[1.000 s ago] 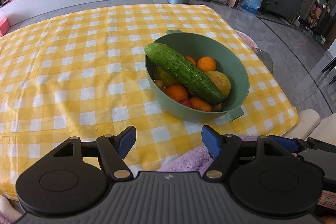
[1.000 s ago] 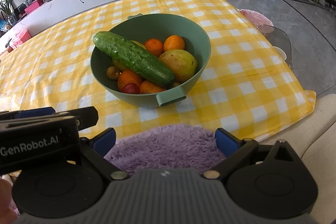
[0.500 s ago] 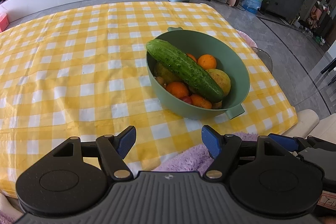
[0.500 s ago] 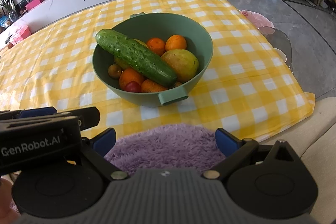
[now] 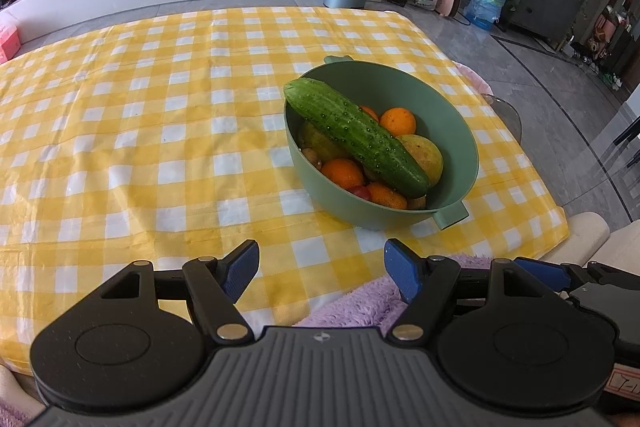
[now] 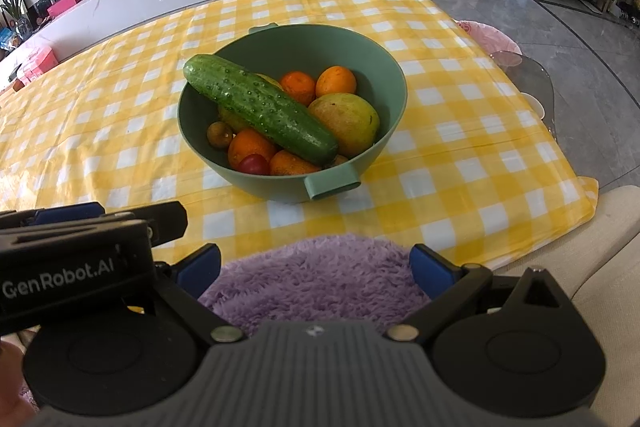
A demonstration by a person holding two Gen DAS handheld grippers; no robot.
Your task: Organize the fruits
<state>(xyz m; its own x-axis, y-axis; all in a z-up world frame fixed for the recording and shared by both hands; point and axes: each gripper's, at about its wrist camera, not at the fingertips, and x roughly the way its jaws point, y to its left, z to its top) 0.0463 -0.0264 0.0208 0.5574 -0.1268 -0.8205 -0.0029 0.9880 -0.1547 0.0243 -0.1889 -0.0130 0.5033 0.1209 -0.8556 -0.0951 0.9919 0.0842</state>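
Now the left gripper (image 5: 321,269) hangs with its jaws spread and empty at the near table edge, and the right gripper (image 6: 315,269) is likewise spread wide over a purple fleece (image 6: 316,279). Over the last second both views have drawn slightly back. The green bowl (image 6: 360,59) has not moved on the checked cloth (image 5: 120,131); the cucumber (image 6: 260,109) lies across oranges (image 6: 336,81) and a mango (image 6: 346,125). All produce sits in the bowl, fitting either a finished gathering or an unloading yet to come.
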